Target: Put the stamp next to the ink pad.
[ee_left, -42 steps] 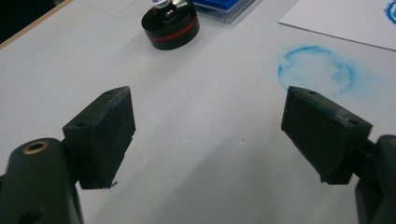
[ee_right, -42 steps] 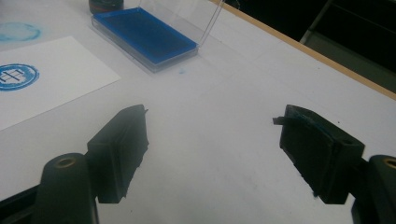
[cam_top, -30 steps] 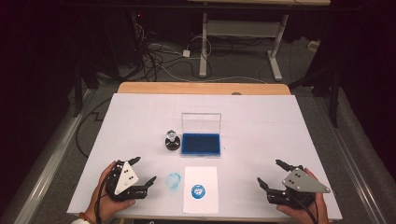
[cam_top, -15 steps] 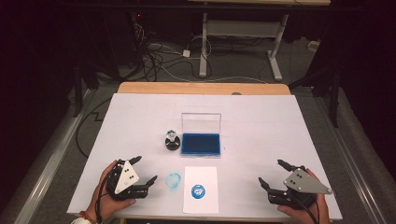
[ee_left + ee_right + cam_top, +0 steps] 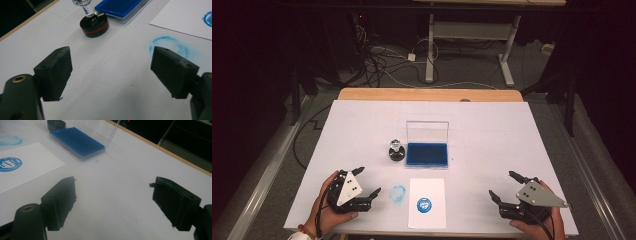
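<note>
Both grippers sit at the bottom of the high view, well apart, with the work laid out between them. The left gripper (image 5: 367,182) has its jaws spread wide and holds nothing; the right gripper (image 5: 507,187) is likewise wide open and empty. That reads as a resting pose, with each hand parked clear of the things.

The stamp (image 5: 397,151) stands upright at the centre of the frame, just left of the ink pad (image 5: 427,154), whose clear lid is tipped up at the back so the blue pad is reachable. Below the pad lies a sheet of paper (image 5: 427,188) bearing a round blue print (image 5: 425,204). Left of the sheet, a fainter blue ring (image 5: 397,194) marks the bare tabletop.

The table (image 5: 492,130) is white with a wooden far edge. Behind it, the dark room shows cables on the floor and a desk frame.
</note>
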`<state>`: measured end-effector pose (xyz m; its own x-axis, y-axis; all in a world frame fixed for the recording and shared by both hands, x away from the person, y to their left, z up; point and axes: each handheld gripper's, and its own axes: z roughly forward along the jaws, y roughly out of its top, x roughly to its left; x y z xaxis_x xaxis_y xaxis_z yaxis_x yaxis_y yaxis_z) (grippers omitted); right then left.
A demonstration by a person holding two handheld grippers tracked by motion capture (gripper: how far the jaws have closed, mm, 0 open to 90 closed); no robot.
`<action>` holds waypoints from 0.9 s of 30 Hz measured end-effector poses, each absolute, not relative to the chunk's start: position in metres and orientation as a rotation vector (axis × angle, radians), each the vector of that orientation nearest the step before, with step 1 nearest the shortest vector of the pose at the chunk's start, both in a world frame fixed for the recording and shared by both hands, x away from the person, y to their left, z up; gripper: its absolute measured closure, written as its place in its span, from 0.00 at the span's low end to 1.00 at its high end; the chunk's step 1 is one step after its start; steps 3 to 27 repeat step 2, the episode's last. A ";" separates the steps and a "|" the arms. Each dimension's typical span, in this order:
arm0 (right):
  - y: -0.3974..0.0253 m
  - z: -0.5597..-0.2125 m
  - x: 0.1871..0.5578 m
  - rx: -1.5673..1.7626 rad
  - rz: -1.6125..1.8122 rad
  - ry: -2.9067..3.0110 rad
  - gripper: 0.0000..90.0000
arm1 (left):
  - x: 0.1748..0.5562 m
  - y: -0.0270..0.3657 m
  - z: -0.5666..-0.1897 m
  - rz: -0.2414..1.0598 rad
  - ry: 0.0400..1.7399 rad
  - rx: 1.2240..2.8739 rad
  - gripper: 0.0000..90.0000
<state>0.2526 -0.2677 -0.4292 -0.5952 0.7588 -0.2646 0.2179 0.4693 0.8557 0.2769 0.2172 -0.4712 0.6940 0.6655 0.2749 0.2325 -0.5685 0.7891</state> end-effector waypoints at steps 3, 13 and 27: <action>-0.268 -0.430 0.254 0.809 1.084 2.077 0.21 | 0.277 0.218 -0.471 0.729 0.688 2.138 0.19; -0.268 -0.430 0.254 0.809 1.084 2.077 0.21 | 0.277 0.218 -0.471 0.729 0.688 2.138 0.19; -0.268 -0.430 0.254 0.809 1.084 2.077 0.21 | 0.277 0.218 -0.471 0.729 0.688 2.138 0.19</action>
